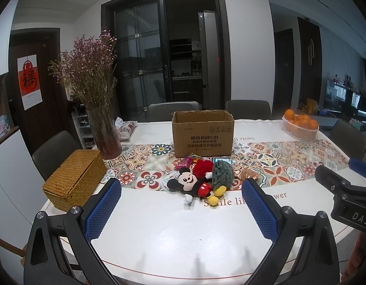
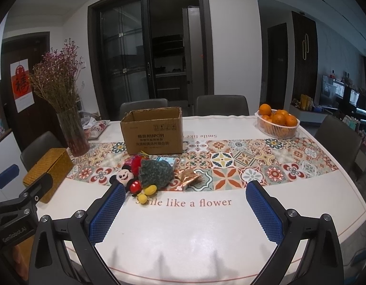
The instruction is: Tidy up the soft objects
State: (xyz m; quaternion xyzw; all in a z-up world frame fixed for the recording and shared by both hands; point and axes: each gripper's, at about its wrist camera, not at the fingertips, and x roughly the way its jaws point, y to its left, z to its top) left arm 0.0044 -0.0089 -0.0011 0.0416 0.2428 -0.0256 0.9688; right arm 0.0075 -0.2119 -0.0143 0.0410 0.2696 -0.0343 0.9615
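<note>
Your left gripper (image 1: 181, 205) and right gripper (image 2: 185, 207): black frames, blue diamond-textured pads (image 1: 103, 210), silver screws (image 1: 74, 209), white "DAS" and "GenRobot.AI" lettering.

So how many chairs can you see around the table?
4: two at the far side, one at the left end, one at the right. Nearer ones may be hidden.

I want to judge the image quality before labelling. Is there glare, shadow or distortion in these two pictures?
Left wrist view: strong fisheye bending at the edges, soft glare on the white table, faint finger shadows near its front edge. Right wrist view: the same bending and dark corners, similar glare, and the plush mouse stays sharp.
</note>
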